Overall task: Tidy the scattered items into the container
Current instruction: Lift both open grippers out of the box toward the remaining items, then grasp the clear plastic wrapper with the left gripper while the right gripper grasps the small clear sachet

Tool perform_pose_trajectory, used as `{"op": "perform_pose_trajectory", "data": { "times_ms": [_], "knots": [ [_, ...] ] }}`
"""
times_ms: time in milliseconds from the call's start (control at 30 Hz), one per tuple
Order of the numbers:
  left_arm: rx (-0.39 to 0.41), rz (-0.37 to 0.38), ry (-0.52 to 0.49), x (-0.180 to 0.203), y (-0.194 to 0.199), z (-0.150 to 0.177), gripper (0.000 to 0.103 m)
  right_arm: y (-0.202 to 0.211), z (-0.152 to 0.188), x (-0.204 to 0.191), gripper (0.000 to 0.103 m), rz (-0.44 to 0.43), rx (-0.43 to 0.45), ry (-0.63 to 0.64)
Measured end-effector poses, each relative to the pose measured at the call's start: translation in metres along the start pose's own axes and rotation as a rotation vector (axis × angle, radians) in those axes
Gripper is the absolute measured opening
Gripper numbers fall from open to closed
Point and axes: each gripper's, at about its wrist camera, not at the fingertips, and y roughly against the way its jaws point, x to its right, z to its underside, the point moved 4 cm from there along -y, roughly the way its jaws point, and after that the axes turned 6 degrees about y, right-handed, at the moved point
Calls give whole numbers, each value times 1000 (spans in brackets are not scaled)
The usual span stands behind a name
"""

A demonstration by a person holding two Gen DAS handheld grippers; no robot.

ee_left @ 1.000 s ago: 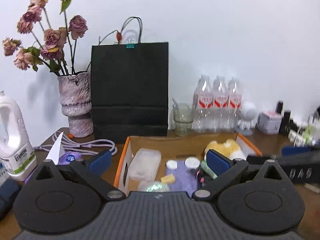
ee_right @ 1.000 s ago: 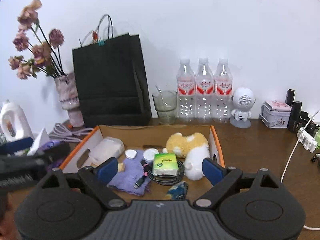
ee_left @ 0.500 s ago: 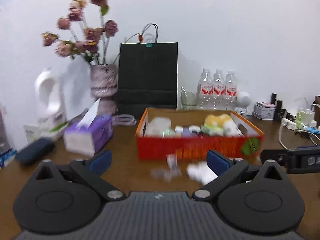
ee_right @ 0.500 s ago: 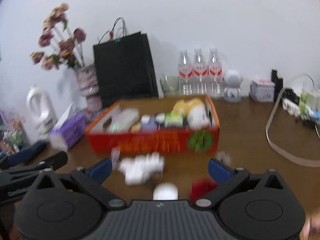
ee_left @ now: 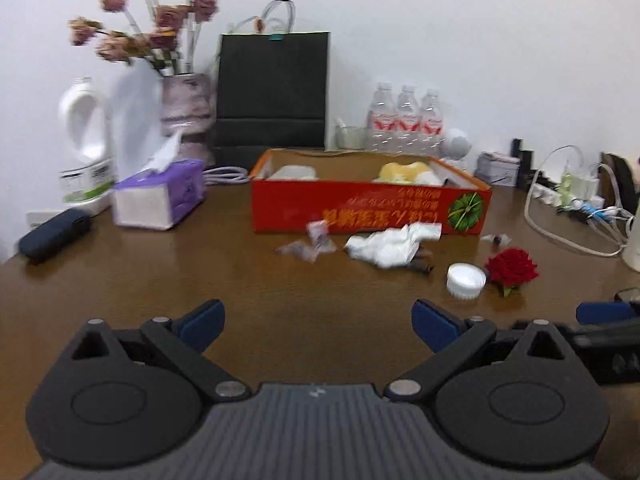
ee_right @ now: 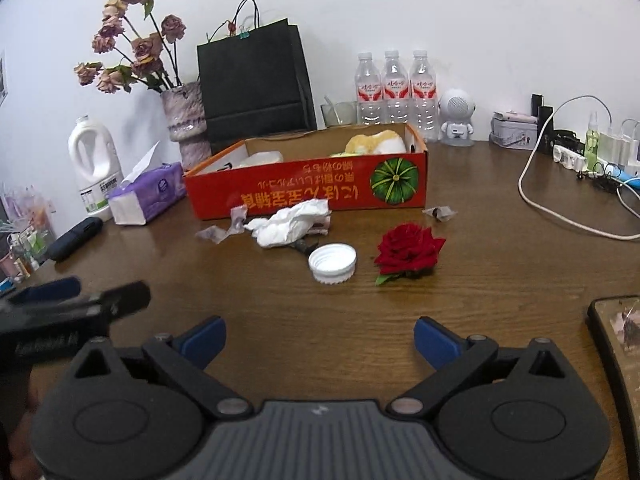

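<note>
An open red cardboard box (ee_left: 360, 208) (ee_right: 304, 192) stands mid-table with a yellow plush toy and other items inside. In front of it lie a crumpled white tissue (ee_left: 390, 246) (ee_right: 292, 224), a white bottle cap (ee_left: 466, 280) (ee_right: 332, 263), a red rose head (ee_left: 512, 266) (ee_right: 408, 248) and clear wrappers (ee_left: 304, 246) (ee_right: 218, 232). My left gripper (ee_left: 318, 316) hovers low over bare wood short of these items, its jaws closing with nothing between them. My right gripper (ee_right: 320, 332) is open and empty, just short of the cap and rose.
A purple tissue pack (ee_left: 160, 196), a white jug (ee_left: 86, 148) and a dark case (ee_left: 52, 236) sit at the left. Behind the box stand a vase, a black paper bag (ee_right: 252, 80) and water bottles. Cables (ee_right: 560, 216) run at the right; a phone (ee_right: 616, 328) lies near the right edge.
Both grippers have pulled back from above the box and sunk toward the table. The box now shows its front side, and the loose items before it have come into view.
</note>
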Motion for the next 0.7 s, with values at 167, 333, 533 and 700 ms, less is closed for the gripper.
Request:
{"op": "perform_pose_trajectory", "data": {
  "times_ms": [167, 333, 533, 700],
  "knots": [
    [-77, 31, -70, -24, -84, -38, 63, -6, -4, 2, 101, 21, -6, 8],
    [-147, 91, -160, -23, -142, -46, 59, -10, -6, 7, 101, 55, -11, 4],
    [-206, 97, -135, -32, -163, -42, 35, -21, -17, 7, 101, 69, -19, 27],
    [-199, 111, -156, -35, -160, -41, 25, -34, -43, 0, 101, 45, 12, 63]
  ]
}}
